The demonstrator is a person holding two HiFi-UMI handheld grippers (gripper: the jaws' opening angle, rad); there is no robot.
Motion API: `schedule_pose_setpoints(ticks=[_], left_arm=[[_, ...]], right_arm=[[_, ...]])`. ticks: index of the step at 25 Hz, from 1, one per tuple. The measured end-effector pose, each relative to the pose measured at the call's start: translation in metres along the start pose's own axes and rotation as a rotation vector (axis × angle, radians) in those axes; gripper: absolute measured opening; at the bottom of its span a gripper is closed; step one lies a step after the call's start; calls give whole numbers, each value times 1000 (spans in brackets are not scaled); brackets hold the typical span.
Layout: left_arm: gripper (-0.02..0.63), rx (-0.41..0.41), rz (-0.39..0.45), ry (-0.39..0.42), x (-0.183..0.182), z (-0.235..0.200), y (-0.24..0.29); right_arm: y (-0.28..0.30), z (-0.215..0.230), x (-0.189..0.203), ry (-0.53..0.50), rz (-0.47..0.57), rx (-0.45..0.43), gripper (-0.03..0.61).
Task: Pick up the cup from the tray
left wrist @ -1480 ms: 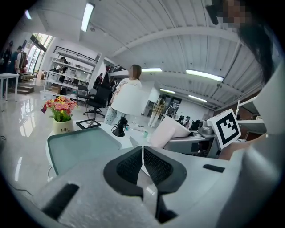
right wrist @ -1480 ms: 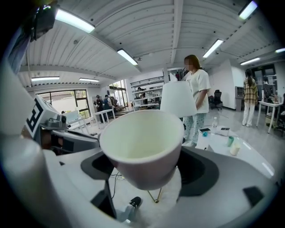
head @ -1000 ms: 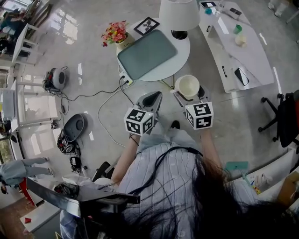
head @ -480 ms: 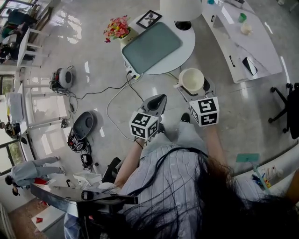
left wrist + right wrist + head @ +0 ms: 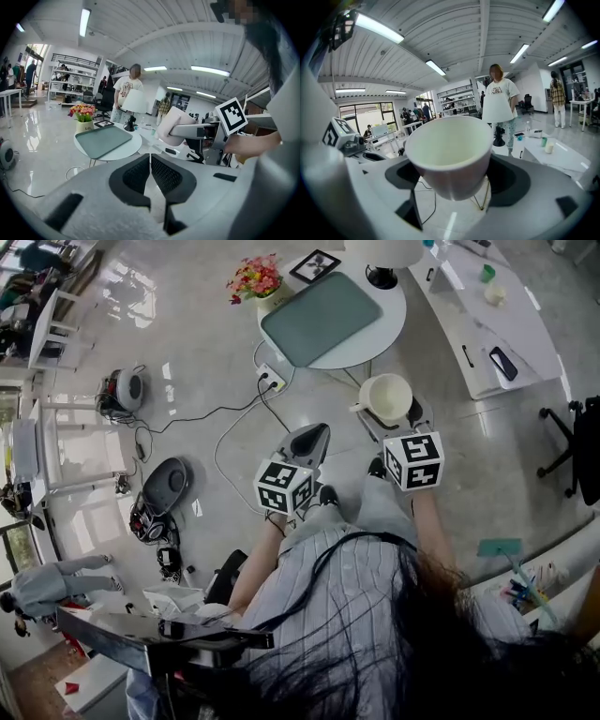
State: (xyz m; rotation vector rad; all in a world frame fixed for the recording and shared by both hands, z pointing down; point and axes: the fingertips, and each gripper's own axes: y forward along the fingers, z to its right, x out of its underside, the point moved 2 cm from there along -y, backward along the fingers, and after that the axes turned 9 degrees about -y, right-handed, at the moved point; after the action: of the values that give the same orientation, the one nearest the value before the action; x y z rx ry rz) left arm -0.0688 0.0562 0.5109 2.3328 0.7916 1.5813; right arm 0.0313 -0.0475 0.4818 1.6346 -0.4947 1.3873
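Sitting between the right gripper (image 5: 450, 187)'s jaws: the cup (image 5: 449, 154).

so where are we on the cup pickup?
Done: the cup is off the tray, which lies bare on the round table. In hand: the right tongs are shut on the cup, holding it over the floor, clear of the table. The left tongs are shut, empty. Left: nothing of the pick itself.

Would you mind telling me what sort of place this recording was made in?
Likely an open-plan office or lab: a long white desk, an office chair, and strip lights across a ribbed ceiling.
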Motion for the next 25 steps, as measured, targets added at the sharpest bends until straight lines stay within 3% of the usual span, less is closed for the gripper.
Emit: schedule_pose_setpoints(ticks=[10, 25], left_arm=[[14, 69, 57, -10, 13, -16, -73], [14, 207, 78, 37, 30, 0, -101]], right_arm=[[-33, -78, -2, 20, 12, 64, 405], [-90, -148, 4, 8, 43, 130, 405]])
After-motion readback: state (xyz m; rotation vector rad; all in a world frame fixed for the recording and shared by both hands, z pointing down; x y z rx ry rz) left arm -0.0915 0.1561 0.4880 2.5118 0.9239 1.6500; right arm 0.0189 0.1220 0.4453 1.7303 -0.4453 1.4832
